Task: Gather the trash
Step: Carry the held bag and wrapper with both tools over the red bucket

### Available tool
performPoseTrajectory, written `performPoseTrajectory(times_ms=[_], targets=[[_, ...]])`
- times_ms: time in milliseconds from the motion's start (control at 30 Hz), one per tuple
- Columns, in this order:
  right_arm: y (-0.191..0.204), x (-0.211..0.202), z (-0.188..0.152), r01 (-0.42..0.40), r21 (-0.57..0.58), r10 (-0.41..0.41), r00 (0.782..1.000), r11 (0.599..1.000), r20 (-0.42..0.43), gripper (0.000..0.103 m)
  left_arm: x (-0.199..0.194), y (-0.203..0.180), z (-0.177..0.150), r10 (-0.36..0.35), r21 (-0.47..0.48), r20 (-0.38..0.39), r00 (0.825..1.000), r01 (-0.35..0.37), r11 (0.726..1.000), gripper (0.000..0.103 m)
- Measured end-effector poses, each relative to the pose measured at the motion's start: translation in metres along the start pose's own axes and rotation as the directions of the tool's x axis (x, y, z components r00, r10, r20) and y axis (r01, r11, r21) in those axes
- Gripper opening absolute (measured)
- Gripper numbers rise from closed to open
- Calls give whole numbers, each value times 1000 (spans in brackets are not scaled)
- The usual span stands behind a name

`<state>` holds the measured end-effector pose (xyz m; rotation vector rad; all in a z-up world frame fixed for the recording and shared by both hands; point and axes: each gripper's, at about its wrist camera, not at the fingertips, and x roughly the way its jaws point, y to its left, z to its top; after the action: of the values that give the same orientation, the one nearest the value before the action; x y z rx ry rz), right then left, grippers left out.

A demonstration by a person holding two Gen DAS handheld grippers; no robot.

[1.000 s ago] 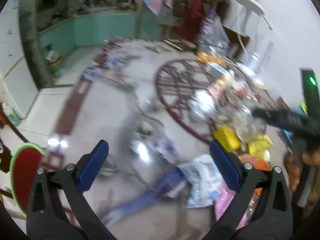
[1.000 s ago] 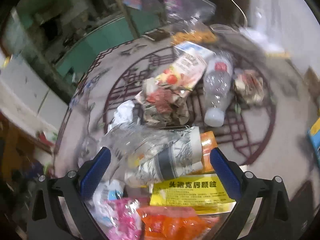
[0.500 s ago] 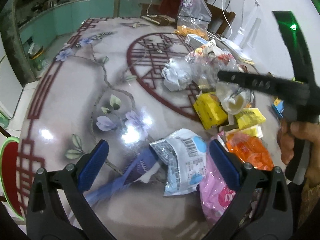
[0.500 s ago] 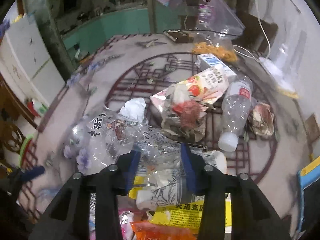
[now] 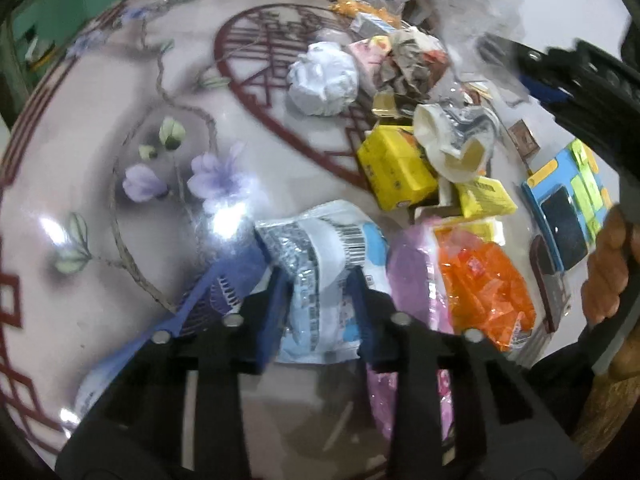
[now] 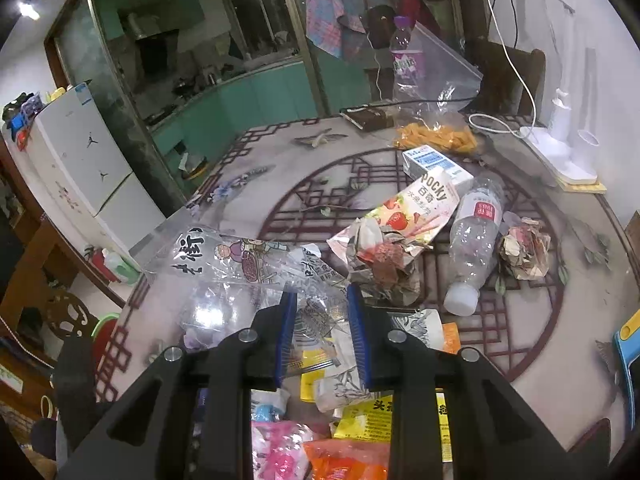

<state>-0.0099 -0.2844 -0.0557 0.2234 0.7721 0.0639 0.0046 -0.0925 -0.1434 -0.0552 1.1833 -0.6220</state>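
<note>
L hand-held gripper clamped on blue-white wrapper nr desk edge; R hand-held gripper clamped on clear bag.

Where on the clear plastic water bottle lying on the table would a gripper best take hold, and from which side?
Grip the clear water bottle across its ribbed mid-body, coming from above with the fingers straddling its width. It lies on its side, white cap toward the camera, so the round body is exposed on top. A crumpled wrapper sits close on one side and the Pocky bag on the other, so side approaches look crowded.
</note>
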Motion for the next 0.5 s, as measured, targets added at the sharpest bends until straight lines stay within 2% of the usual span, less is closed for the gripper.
performPoseTrajectory(times_ms=[133, 267, 400, 500], targets=[[7, -4, -3, -17, -21, 17, 1000, 1000, 23, 25, -19, 8, 4, -15, -29, 63, 998, 17, 999, 21], [21, -14, -5, -16, -76, 19, 999, 997, 51, 25, -44, 12, 9, 32, -10, 152, 988, -31, 999, 20], [36, -22, -7, 19, -148, -5, 995, 989, 98, 25, -72, 24, 12, 91, -6, 237, 967, -92, 996, 20], [42, -24, -7, 41, -172, -21, 993, 984, 117, 25, -100, 39, 12, 138, -18, 308, 941, -139, 990, 20]])
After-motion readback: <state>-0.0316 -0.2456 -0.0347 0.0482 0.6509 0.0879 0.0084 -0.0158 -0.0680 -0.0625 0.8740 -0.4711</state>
